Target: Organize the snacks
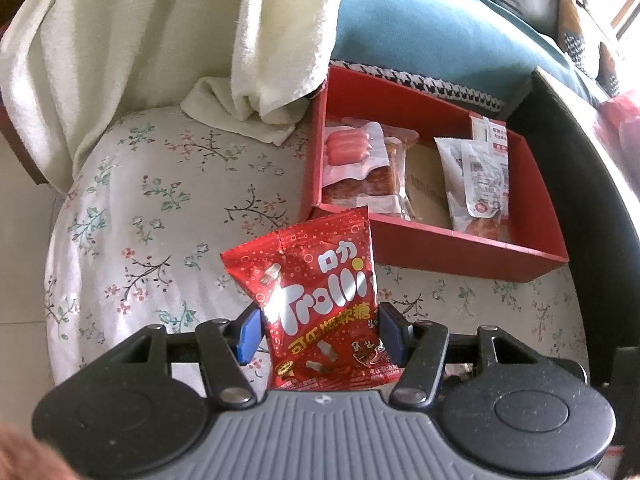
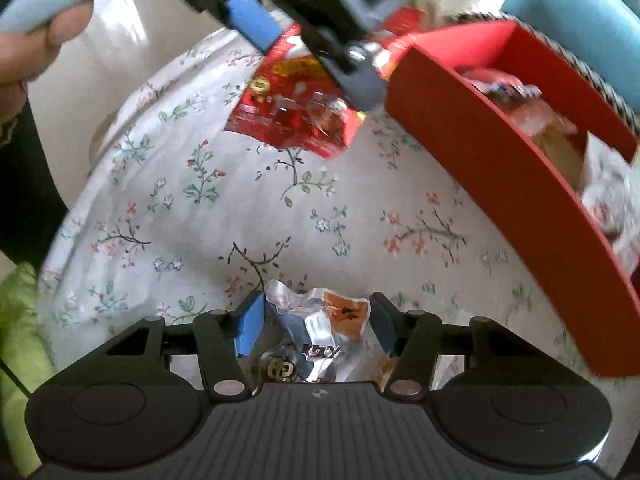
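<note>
While my left gripper (image 1: 320, 330) hangs low centre in the left wrist view, its blue pads (image 1: 247, 334) pinch both sides of a red candy bag (image 1: 316, 300), narrow grip, bag upright and clear of the floral cushion (image 1: 168, 208). Red box (image 1: 460, 244) sits upper right of that frame on the cushion, just beyond the bag's top edge. Inside it: a pink sausage pack (image 1: 348, 148) on a red jerky pack (image 1: 380, 184) at the left end, white sachets (image 1: 480, 176) at the right end. Cream towel (image 1: 160, 40) drapes across the upper left.

Right wrist view: my right gripper (image 2: 316, 330) at bottom centre, jaws partway apart. A crumpled silver and orange wrapper (image 2: 320, 324) lies between the pads on the cushion; I see a gap at each pad, so no grip. Same view catches the candy bag top centre, under the other gripper. Box wall (image 2: 500, 184) runs down the right side. A hand (image 2: 24, 52) with a light blue sleeve shows at upper left.
</note>
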### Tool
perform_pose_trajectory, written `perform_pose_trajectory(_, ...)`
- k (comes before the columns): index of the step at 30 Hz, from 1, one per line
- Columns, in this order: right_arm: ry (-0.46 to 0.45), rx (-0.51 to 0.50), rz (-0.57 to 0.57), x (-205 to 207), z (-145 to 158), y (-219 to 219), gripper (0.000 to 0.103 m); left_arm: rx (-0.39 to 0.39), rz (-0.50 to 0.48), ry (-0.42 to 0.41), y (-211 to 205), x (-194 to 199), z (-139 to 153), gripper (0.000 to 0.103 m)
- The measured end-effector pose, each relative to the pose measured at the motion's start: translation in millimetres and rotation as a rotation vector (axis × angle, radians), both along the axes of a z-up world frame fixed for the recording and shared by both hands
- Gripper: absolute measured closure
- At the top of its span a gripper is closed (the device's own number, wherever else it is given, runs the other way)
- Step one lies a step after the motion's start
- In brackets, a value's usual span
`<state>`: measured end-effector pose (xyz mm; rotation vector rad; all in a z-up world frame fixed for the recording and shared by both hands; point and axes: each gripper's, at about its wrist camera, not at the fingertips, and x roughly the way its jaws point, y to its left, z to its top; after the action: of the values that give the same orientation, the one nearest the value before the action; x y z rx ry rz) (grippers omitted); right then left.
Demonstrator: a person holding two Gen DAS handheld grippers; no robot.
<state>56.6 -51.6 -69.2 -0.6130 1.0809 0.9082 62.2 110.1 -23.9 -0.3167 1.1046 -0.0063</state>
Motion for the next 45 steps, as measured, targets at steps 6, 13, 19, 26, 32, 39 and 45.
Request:
perform_pose_trajectory(6,-0.033,0.107,-0.123,23.4,27.9,-20.5,0.039,0.017,-0.029,-0.032,-7.9,-1.1,6.3,0.052)
perform_pose_trajectory(13,-0.111,0.209,-0.229,46.8,62.2,-45.8,0.039,0.073,-0.037,-0.064,-14.0,0.4,9.3,0.051)
perform_pose_trajectory(19,-0.176,0.286,-0.306,62.4,88.9,-66.8,0.039,0.083,-0.044,-0.080,-20.5,4.7,11.8,0.052)
perform_pose_trajectory(26,-0.239,0.320,-0.365,81.1,106.3,-78.0,0.069,0.140,-0.067,-0.132,-41.6,19.4,23.0,0.052)
perform_pose_trajectory(32,-0.291,0.263,-0.424,117.8,97.8,-71.9,0.064,0.152,-0.089,-0.144,-65.6,50.3,21.5,0.051)
perform_pose_trajectory(39,-0.104,0.320,-0.343,85.6,90.4,-93.2,0.034,0.148,-0.098,-0.135,-59.7,55.2,20.3,0.051)
perform_pose_trajectory(45,0.242,0.246,-0.517,51.6,20.5,-93.5,0.033,0.144,-0.054,-0.099,-37.5,47.2,16.3,0.052)
